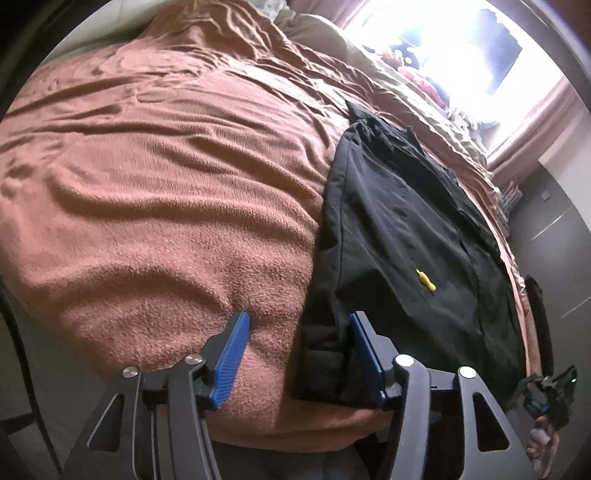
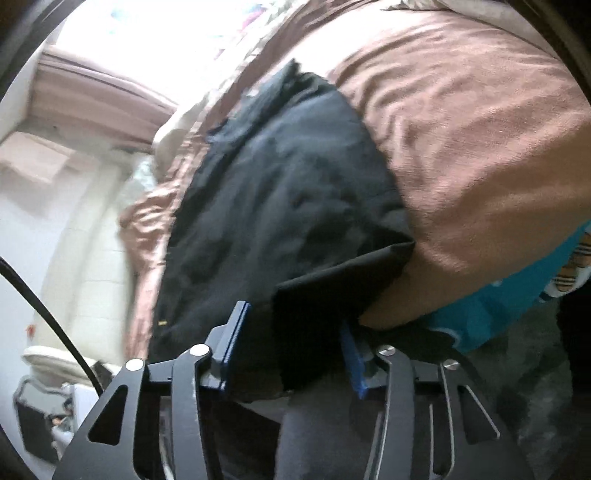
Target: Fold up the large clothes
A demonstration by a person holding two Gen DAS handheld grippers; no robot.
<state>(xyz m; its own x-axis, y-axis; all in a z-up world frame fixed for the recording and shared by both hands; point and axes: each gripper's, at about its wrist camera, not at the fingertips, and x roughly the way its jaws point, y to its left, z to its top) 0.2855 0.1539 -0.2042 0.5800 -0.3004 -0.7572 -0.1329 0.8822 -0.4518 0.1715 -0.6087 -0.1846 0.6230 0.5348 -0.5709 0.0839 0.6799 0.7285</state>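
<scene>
We see a bed covered by a rust-brown fleece blanket (image 1: pixel 155 177), wrinkled in long ridges across its top and hanging over the near edge. Directly on it, along the right-hand side in the left wrist view, lies a black garment (image 1: pixel 399 229) spread flat, its lower end reaching the near edge of the bed. At the far end we make out an olive pillow (image 1: pixel 314 33).

Right wrist view motion-blurred; black garment (image 2: pixel 288 192) near hem behind the right gripper (image 2: pixel 295 354).
</scene>
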